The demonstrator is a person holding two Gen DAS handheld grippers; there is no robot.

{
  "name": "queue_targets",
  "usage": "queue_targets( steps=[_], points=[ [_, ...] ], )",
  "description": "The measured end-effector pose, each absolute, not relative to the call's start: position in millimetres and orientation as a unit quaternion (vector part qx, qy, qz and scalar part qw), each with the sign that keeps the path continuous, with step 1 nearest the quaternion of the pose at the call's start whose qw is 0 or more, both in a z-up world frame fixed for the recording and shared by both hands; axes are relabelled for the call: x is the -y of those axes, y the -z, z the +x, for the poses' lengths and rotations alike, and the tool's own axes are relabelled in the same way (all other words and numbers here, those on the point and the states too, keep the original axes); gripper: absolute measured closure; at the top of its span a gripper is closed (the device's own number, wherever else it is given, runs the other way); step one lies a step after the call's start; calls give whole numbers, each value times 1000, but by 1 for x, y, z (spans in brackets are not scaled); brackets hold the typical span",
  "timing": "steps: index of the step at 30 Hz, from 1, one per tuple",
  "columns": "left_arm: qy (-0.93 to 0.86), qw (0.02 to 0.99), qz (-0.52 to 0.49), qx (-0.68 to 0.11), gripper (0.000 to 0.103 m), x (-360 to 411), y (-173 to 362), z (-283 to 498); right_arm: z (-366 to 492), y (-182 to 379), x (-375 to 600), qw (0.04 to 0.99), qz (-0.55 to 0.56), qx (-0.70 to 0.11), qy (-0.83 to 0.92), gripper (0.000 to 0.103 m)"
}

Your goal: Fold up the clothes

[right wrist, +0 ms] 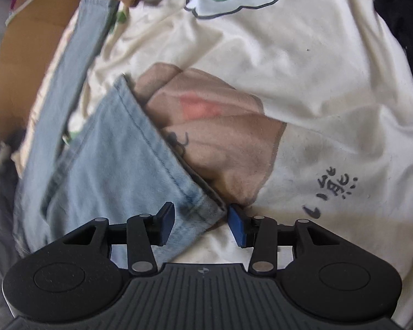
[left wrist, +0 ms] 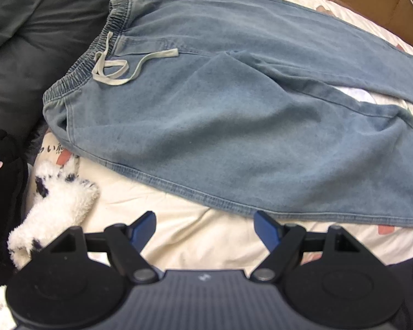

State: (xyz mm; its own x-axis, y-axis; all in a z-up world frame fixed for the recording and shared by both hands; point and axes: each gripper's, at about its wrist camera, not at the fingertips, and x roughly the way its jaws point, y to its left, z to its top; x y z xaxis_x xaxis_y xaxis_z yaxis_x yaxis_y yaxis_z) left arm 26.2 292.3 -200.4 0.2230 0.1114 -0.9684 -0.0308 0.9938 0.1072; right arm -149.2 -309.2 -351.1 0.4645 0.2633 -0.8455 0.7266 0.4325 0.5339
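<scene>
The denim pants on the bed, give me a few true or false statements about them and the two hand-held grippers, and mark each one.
1. The denim pants have an elastic waistband with a pale drawstring. True.
2. The pants are folded into a neat square. False: they lie spread out, legs extended.
3. The left hand-held gripper is clamped on the waistband. False: its jaws stand open over the cream bedsheet, short of the pants' edge.
4. A corner of the pant-leg hem lies between the jaws of the right hand-held gripper. True.
5. A fluffy white item with dark spots lies beside the pants. True.
</scene>
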Motion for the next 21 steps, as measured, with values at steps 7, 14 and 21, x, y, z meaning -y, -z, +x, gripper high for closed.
queue_targets(
  steps=[7,14,21],
  points=[
    [-41,779,30,-625,23,-284,209,24,-152,330,310,711,538,-433,134,54],
    [-51,777,11,-628,23,-286,213,25,-138,337,308,710,548,-428,109,55],
    [-67,771,8,-634,23,-295,216,25,-143,362,315,694,541,-455,132,55]
  ],
)
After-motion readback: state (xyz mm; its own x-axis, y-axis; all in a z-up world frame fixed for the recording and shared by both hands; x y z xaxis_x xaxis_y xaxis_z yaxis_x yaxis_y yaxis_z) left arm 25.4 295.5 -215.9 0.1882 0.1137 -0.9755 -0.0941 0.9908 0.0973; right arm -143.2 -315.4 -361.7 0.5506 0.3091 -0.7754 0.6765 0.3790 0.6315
